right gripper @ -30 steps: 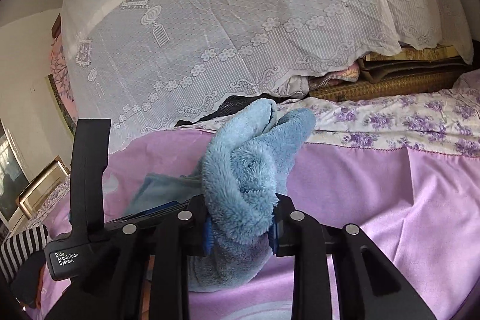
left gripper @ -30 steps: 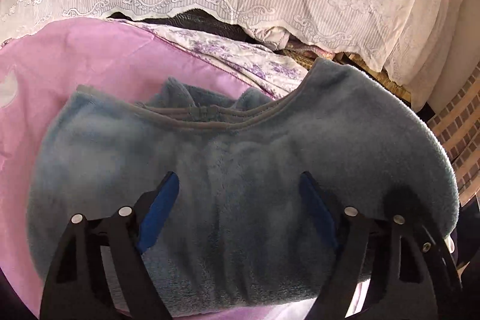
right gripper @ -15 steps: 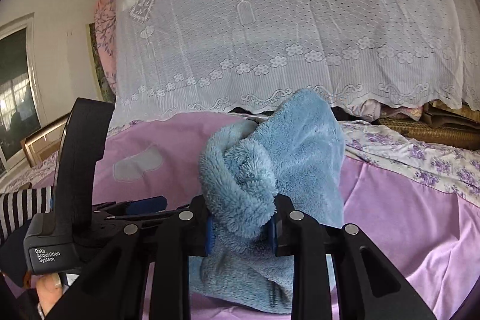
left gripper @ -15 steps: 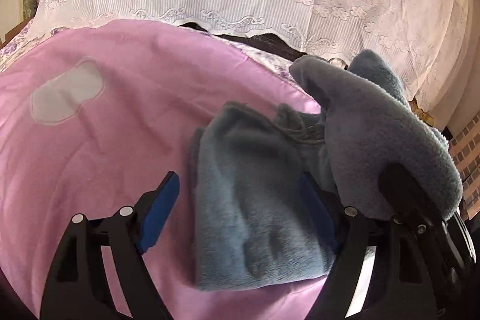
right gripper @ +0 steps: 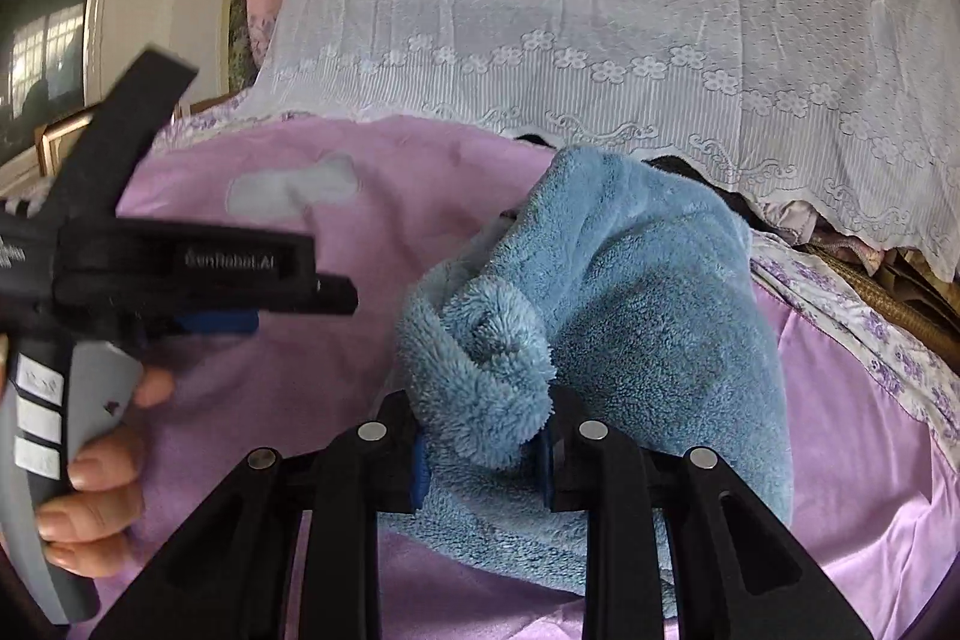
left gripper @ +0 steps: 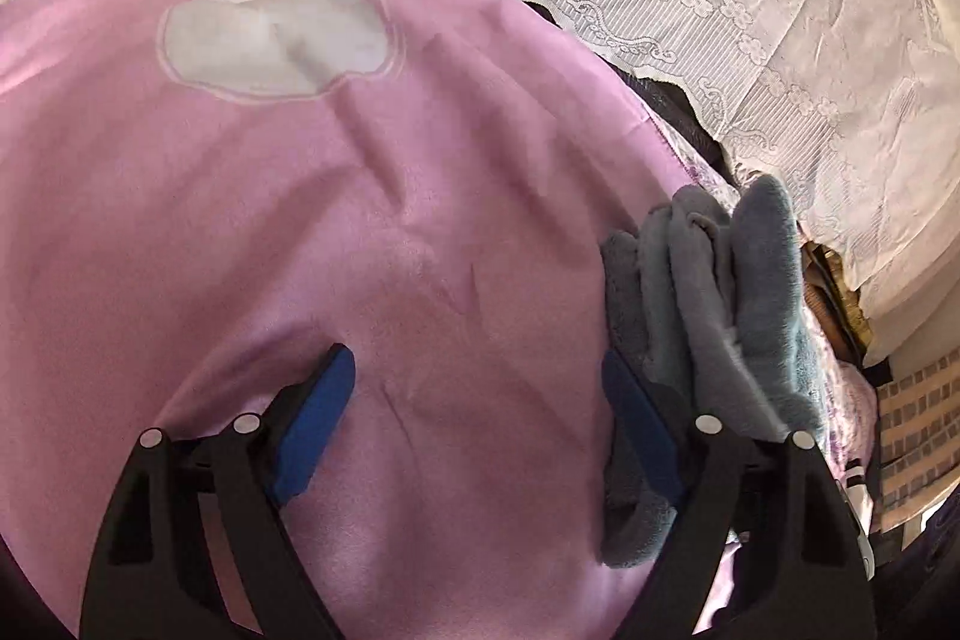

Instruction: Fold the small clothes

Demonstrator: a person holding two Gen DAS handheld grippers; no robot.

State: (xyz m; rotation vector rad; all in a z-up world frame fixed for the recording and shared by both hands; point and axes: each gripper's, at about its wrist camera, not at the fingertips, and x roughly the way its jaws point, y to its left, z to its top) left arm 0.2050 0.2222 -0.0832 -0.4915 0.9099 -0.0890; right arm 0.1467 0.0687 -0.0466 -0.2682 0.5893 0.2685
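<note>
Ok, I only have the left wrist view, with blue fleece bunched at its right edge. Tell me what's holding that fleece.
Observer: The right gripper is shut on a bunched fold of the blue fleece garment; the rest hangs down onto the pink bedspread.
Operator: Confirm my left gripper is out of the cloth.
Observer: Seen from the right wrist, the left gripper sits left of the garment, apart from it, with bedspread showing between them.
Operator: Describe what's on that far side.
Observer: A window in the wall, past the white lace cover.
</note>
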